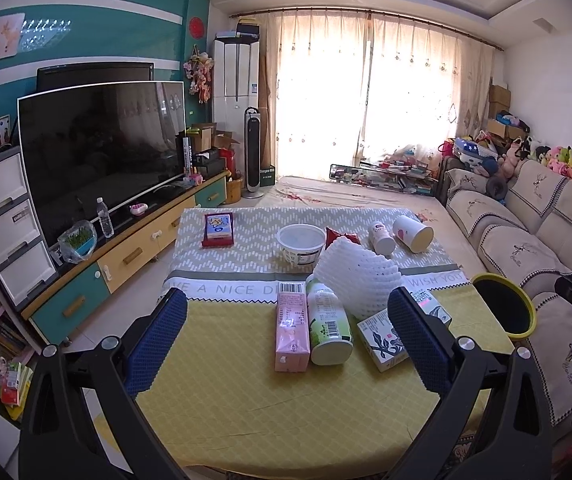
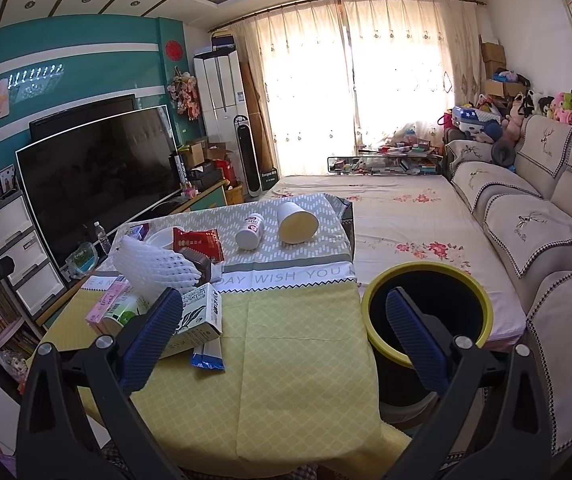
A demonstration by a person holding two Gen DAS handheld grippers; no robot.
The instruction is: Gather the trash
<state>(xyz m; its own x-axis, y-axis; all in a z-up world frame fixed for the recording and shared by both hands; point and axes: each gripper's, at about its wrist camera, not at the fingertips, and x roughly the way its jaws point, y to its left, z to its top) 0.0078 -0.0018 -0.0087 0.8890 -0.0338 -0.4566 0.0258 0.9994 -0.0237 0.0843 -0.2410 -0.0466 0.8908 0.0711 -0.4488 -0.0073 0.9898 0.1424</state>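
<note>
Sunlit curtains back a cluttered living room, with a television on the left and a sofa point(image 1: 525, 236) on the right. Between them a table point(image 1: 246, 380) under a yellow and grey cloth carries scattered trash. From the left wrist view, the left gripper point(image 1: 287, 336) hangs over the near edge with its blue pads spread wide and nothing between them. Just beyond it lie a pink carton point(image 1: 291, 328) and a green bottle point(image 1: 327, 326) side by side, touching, with a white foam net point(image 1: 355, 276) behind them and a tea box point(image 1: 381, 338) to their right. Farther off sit a white bowl point(image 1: 301, 242), a red packet point(image 1: 339, 236), a small bottle point(image 1: 381, 234) and a paper cup point(image 1: 413, 232), both tipped over, and a blue tissue pack point(image 1: 218, 229) at far left. Only a slice of the yellow-rimmed bin point(image 1: 503, 306) shows here, at the table's right edge. From the right wrist view, the right gripper point(image 2: 284, 342) is likewise wide open and empty, its right pad over the bin point(image 2: 425, 312), whose whole dark mouth shows, beside the table. This view also shows a blue and white wrapper point(image 2: 208, 354) near the tea box point(image 2: 198, 316), hidden in the other view. The tissue pack is mostly hidden here.
</note>
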